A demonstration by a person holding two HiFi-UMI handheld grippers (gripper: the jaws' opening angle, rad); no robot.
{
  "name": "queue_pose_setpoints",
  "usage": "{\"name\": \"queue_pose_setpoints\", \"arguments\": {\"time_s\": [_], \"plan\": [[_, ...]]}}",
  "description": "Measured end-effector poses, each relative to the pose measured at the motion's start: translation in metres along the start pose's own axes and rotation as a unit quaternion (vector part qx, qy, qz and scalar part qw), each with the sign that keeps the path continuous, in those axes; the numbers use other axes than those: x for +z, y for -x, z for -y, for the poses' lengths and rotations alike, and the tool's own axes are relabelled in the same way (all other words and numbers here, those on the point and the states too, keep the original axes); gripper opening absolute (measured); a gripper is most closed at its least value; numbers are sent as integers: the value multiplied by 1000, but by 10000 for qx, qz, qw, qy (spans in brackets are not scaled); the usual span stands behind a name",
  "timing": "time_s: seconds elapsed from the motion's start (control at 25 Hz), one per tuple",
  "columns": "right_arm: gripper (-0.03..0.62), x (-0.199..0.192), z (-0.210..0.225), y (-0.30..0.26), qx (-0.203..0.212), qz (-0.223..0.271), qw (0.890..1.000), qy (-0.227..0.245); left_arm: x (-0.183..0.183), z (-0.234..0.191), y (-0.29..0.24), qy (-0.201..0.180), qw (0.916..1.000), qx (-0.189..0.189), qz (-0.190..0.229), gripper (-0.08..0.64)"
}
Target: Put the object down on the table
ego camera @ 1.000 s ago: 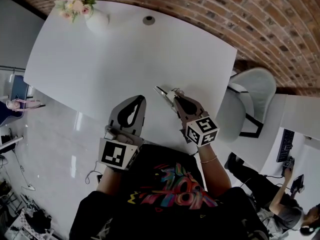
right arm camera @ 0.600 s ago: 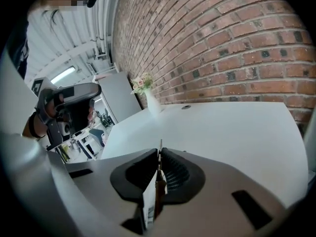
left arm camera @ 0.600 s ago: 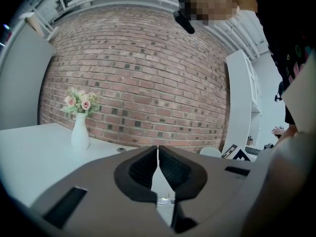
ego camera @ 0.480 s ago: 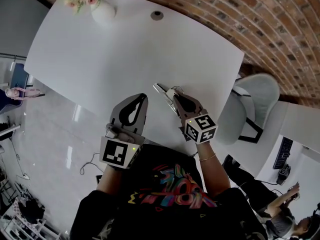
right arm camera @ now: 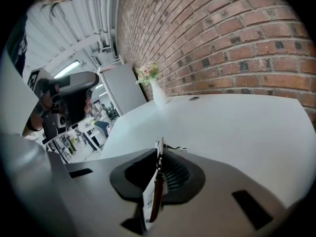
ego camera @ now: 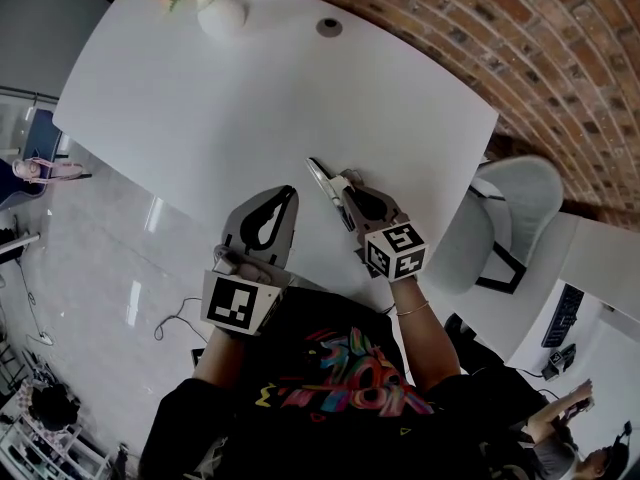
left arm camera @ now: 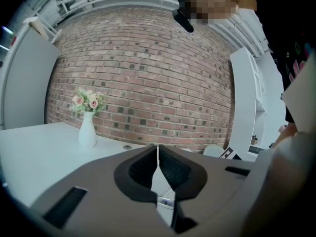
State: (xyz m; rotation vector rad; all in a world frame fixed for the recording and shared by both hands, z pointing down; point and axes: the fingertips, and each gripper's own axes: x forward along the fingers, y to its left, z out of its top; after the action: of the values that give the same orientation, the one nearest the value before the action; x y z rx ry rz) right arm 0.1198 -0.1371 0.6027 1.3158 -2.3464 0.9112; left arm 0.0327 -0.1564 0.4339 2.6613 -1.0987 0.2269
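You are carrying out the put-down step. The right gripper (ego camera: 338,182) is gripping a folding corkscrew (right arm camera: 156,185) edge-on between its pads, with the paper tag (right arm camera: 147,197) hanging beside the handle. The jaws are beginning to open, but the corkscrew is sitting between them and looks pinched. Its metal end is projecting past the fingertips over the white table (ego camera: 250,98). No view is showing whether that end is touching the tabletop.

The left gripper (ego camera: 287,194) is hovering just beside the right one, with its jaws closed together on nothing.

Judged next move: confirm that the corkscrew is low over the surface, finish opening the jaws, then draw the right gripper straight back so that the pads are not dragging the tag.

Clearances: both grippers are working near the table's near edge, so set the corkscrew forward rather than back. Open tabletop is lying ahead. The vase of flowers (ego camera: 220,13) and the round cable port (ego camera: 329,26) are standing well apart at the far side. A chair (ego camera: 505,203) is standing off the right edge.
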Motion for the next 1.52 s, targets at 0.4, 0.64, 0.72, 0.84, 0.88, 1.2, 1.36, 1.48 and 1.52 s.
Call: {"name": "queue_pose_setpoints", "arguments": {"time_s": [0.4, 0.64, 0.72, 0.84, 0.88, 1.2, 1.36, 1.48, 1.52], "plan": [[83, -4, 5, -9, 46, -46, 10000, -55, 2, -3, 1, 114, 9998, 94, 135, 29], [94, -3, 5, -11, 39, -64, 9999, 94, 2, -6, 2, 156, 9997, 143, 136, 29], [95, -4, 3, -11, 62, -75, 9999, 114, 3, -7, 2, 145, 9997, 147, 151, 30], [112, -3, 2, -10, 59, -35, 9999, 97, 6, -8, 2, 198, 9993, 190, 256, 29], [117, -2, 2, -9, 48, -5, 9999, 98, 7, -8, 2, 199, 9993, 191, 263, 29], [149, 20, 0, 5, -95, 412, 9988, 258, 10, -7, 6, 42, 9997, 91, 206, 29], [149, 33, -5, 14, -139, 634, 9974, 308, 12, -4, 10, -88, 9999, 8, 148, 29], [149, 43, -10, 20, -143, 801, 9962, 302, 17, -4, 12, -82, 9997, 14, 224, 29], [149, 46, -13, 23, -141, 853, 9958, 295, 21, -4, 12, -46, 9995, 40, 311, 30]]}}
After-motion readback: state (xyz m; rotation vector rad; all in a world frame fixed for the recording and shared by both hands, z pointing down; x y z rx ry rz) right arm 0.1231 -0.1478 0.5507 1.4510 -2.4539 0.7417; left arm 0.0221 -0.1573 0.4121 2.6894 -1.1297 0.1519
